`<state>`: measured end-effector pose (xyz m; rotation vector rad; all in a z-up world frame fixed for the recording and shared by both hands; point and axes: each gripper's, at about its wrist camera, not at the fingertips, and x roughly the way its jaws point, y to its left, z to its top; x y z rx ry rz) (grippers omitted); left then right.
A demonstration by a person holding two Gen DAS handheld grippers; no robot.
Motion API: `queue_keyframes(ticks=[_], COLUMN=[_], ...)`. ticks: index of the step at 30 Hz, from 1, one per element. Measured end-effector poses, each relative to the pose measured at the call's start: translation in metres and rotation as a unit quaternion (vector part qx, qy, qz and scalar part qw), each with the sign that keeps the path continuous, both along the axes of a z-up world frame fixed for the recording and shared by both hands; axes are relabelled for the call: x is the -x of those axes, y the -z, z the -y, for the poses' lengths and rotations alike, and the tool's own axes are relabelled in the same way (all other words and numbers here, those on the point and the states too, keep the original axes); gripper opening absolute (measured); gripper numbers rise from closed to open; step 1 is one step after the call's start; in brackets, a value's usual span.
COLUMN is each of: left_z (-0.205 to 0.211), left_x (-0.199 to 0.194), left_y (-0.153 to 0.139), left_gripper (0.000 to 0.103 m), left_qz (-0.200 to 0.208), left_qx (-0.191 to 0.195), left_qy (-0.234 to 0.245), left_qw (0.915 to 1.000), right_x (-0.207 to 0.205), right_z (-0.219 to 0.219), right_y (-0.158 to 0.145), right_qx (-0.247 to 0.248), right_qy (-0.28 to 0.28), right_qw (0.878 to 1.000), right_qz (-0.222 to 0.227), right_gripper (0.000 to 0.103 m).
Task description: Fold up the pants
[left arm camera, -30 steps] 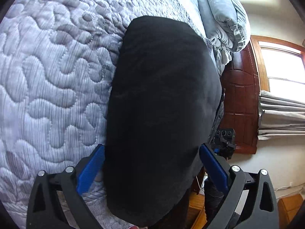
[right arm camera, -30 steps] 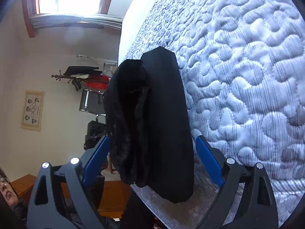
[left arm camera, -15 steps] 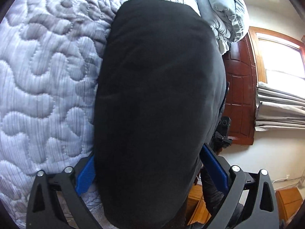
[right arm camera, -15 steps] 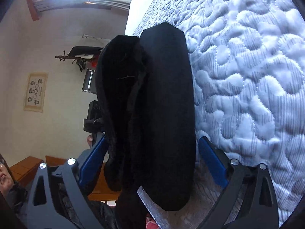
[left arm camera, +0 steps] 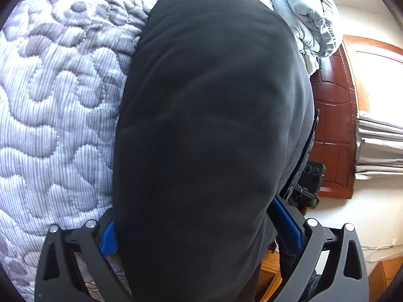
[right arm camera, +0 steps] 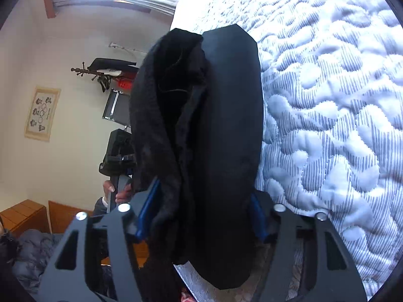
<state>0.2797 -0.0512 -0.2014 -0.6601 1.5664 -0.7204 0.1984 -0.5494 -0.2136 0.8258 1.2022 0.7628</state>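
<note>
The folded black pants [left arm camera: 209, 130] lie on the quilted bed cover and fill the middle of the left wrist view. My left gripper [left arm camera: 199, 229] straddles their near end, its blue pads wide apart on either side of the cloth. In the right wrist view the pants [right arm camera: 201, 138] show as a thick folded bundle with a fuzzy inner layer on the left. My right gripper [right arm camera: 201, 216] has its blue pads pressed against both sides of that bundle's near end.
The grey-blue quilted bed cover [left arm camera: 50, 105] spreads left of the pants, and in the right wrist view [right arm camera: 327, 125] to the right. A grey pillow [left arm camera: 302, 7] and a wooden headboard [left arm camera: 332, 130] lie beyond. A coat rack [right arm camera: 105, 73] stands by the wall.
Both grippers have moved forward over the pants' near end. The right gripper's jaws have narrowed onto the bundle. The left jaws stay wide around the cloth.
</note>
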Motion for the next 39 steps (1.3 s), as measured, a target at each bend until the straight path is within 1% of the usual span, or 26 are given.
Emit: queue_keyframes(ticks=[4, 6, 7, 9, 10, 12, 13, 15, 18, 21, 23, 25, 28, 31, 33, 37, 39], left_z=[-0.001, -0.007, -0.008, -0.015, -0.017, -0.024, -0.025, -0.027, -0.026, -0.023, -0.024, -0.023, -0.024, -0.026, -0.028, -0.030, -0.034], left_x=[0.002, 0.004, 0.005, 0.006, 0.006, 0.006, 0.005, 0.005, 0.002, -0.004, -0.010, -0.018, -0.037, -0.066, -0.083, -0.115, -0.130], left_y=[-0.003, -0.002, -0.004, -0.003, -0.004, -0.001, -0.001, -0.002, -0.005, -0.012, -0.020, -0.029, -0.047, -0.063, -0.067, -0.074, -0.071], left_gripper=[0.091, 0.083, 0.081, 0.070, 0.067, 0.055, 0.052, 0.044, 0.037, 0.034, 0.033, 0.033, 0.033, 0.033, 0.034, 0.034, 0.034], left_qz=[0.001, 0.004, 0.006, 0.011, 0.011, 0.006, 0.006, 0.012, 0.027, 0.045, 0.057, 0.070, 0.094, 0.113, 0.121, 0.133, 0.135], left_qx=[-0.008, -0.007, -0.005, 0.004, 0.014, 0.039, 0.053, 0.071, 0.101, 0.119, 0.128, 0.132, 0.135, 0.130, 0.127, 0.111, 0.101], left_qy=[-0.007, -0.010, -0.013, -0.015, -0.017, -0.024, -0.028, -0.032, -0.043, -0.054, -0.061, -0.064, -0.067, -0.074, -0.078, -0.089, -0.092], left_qw=[0.9999, 0.9999, 0.9999, 0.9998, 0.9997, 0.9989, 0.9982, 0.9969, 0.9936, 0.9904, 0.9882, 0.9866, 0.9842, 0.9823, 0.9814, 0.9809, 0.9814], right_x=[0.006, 0.010, 0.009, 0.010, 0.011, 0.012, 0.012, 0.009, 0.002, -0.005, -0.013, -0.021, -0.044, -0.076, -0.101, -0.149, -0.172], right_z=[-0.012, -0.024, -0.028, -0.033, -0.033, -0.038, -0.041, -0.044, -0.049, -0.055, -0.057, -0.055, -0.056, -0.054, -0.055, -0.061, -0.065], right_y=[-0.014, -0.024, -0.026, -0.034, -0.037, -0.048, -0.055, -0.062, -0.079, -0.095, -0.104, -0.111, -0.121, -0.127, -0.128, -0.124, -0.118], right_qx=[0.013, 0.022, 0.026, 0.032, 0.034, 0.037, 0.038, 0.040, 0.046, 0.050, 0.050, 0.048, 0.043, 0.038, 0.035, 0.026, 0.024], right_qy=[0.000, 0.000, 0.000, 0.001, 0.002, 0.002, 0.003, 0.005, 0.006, 0.006, 0.007, 0.009, 0.012, 0.012, 0.012, 0.007, 0.004], right_qw=[1.000, 0.999, 0.999, 0.998, 0.998, 0.997, 0.997, 0.996, 0.994, 0.993, 0.992, 0.991, 0.989, 0.988, 0.988, 0.989, 0.991], right_qz=[0.020, 0.031, 0.035, 0.045, 0.050, 0.061, 0.068, 0.079, 0.094, 0.108, 0.119, 0.126, 0.139, 0.147, 0.150, 0.142, 0.134], right_gripper=[0.044, 0.041, 0.039, 0.037, 0.036, 0.035, 0.034, 0.034, 0.033, 0.033, 0.033, 0.033, 0.033, 0.033, 0.033, 0.033, 0.033])
